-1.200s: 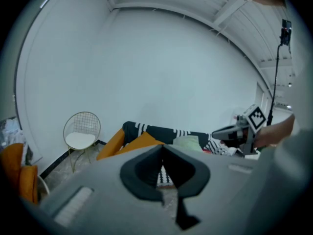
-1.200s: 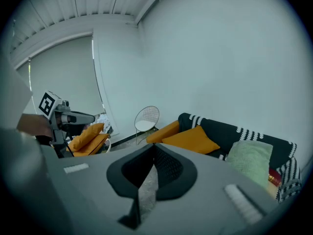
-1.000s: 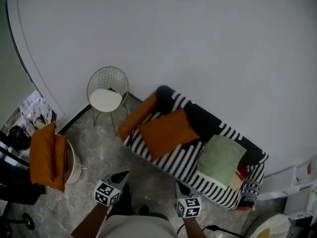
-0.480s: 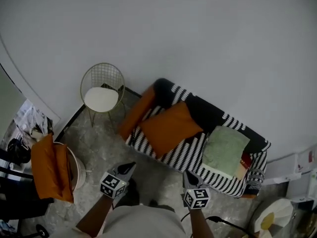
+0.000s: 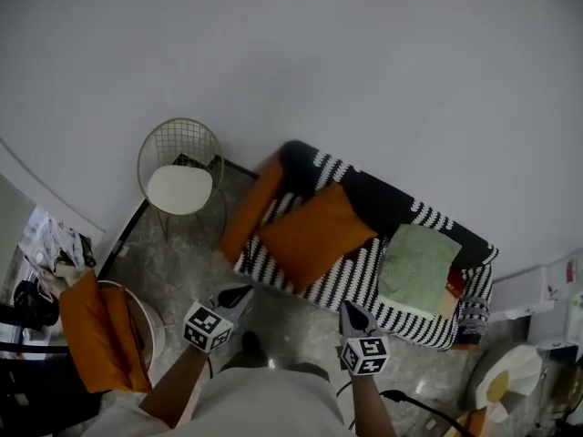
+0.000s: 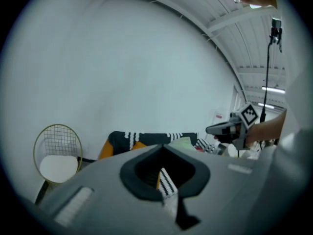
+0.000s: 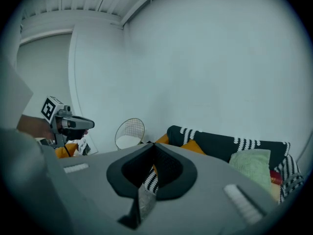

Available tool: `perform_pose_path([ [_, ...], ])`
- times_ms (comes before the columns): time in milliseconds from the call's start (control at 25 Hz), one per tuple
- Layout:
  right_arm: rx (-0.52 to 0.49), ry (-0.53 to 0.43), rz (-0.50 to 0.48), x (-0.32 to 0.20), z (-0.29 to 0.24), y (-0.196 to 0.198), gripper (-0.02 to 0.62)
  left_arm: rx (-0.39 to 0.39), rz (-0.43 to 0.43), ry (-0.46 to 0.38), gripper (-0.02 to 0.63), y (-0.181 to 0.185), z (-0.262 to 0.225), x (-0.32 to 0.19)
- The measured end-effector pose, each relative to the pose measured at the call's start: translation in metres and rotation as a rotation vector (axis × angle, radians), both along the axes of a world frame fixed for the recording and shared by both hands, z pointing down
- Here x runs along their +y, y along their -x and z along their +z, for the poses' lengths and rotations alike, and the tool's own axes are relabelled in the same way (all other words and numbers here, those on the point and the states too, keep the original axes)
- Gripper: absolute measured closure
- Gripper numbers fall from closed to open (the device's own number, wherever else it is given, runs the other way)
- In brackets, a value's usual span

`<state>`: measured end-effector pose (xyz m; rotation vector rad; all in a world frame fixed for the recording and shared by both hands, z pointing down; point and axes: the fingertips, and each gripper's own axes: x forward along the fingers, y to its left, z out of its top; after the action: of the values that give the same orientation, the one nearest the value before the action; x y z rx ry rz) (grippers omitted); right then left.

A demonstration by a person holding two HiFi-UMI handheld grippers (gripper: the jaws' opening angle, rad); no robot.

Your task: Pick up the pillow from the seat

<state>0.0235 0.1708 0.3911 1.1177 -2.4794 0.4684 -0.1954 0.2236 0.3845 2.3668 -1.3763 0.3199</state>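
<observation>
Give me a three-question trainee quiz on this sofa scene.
1. True or false: the orange pillow lies on the striped sofa.
2. In the head view, what stands left of the sofa? A. wire chair B. floor lamp C. bookshelf
3. Fill in: the left hand-held gripper and the right hand-held gripper both have jaws ___.
Key: 1 true; 2 A; 3 shut.
</observation>
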Motion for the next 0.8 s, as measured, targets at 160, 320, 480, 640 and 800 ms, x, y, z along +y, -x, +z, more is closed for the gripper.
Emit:
perform_pose_path([
  [160, 0.003, -0.006, 0.028, -0.009, -0.002, 0.022, 0.591, -0.006, 0.027, -0.003, 0.606, 0.023, 0.0, -0.015],
  [320, -0.001, -0.012, 0.046, -0.022, -0.004, 0.032, 0.591, -0.009, 0.04, -0.015, 0.606, 0.035, -0.003, -0.032],
  [480, -0.004, -0.009, 0.054, -0.034, -0.006, 0.028, 0.591, -0.004, 0.033, -0.008, 0.606, 0.036, -0.002, -0.047],
  [640, -0.007, -0.002, 0.053, -0.052, -0.002, 0.019, 0.591, 0.013, 0.037, -0.01, 0.606, 0.027, -0.001, -0.065],
  [800, -0.011, 0.005, 0.036, -0.076, 0.007, 0.013, 0.591, 0.034, 0.02, -0.025, 0.606, 0.02, -0.004, -0.087],
])
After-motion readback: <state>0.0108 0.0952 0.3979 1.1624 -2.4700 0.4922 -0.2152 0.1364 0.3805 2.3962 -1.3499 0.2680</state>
